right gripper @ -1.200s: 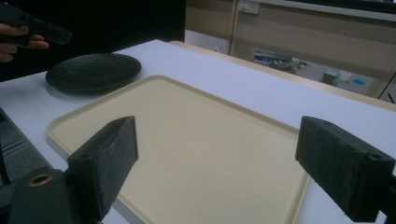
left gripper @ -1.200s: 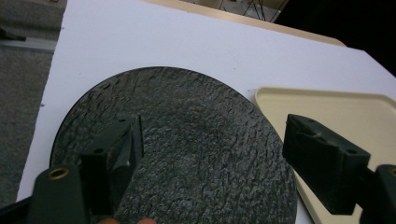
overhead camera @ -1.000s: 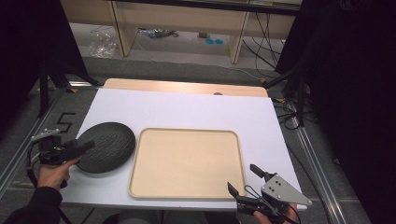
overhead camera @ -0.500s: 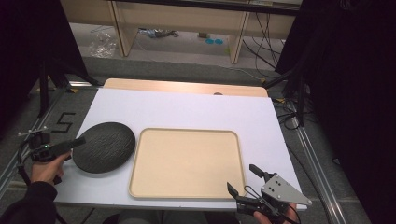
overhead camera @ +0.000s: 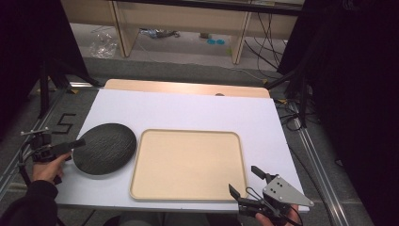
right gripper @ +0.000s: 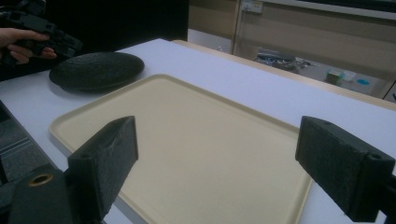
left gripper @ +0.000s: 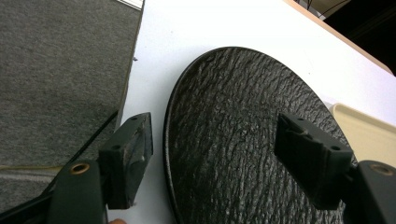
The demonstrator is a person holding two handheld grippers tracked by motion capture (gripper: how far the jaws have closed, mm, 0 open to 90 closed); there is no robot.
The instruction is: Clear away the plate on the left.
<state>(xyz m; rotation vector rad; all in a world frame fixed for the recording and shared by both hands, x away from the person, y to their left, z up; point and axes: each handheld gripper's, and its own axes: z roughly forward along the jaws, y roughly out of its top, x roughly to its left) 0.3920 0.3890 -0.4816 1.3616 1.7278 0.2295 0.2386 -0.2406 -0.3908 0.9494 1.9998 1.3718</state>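
Here your left gripper (left gripper: 212, 163) gapes wide astride the near rim of the round, rough-textured black plate (left gripper: 243, 140), clasping nothing, with the smooth rectangular beige tray (left gripper: 369, 128) beyond it.

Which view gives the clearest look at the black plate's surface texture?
The left gripper view: the black plate sits close up, its rippled surface sharp between the open jaws. The high view shows its whole round outline beside the tray; the right gripper view shows it small, low and side-on.
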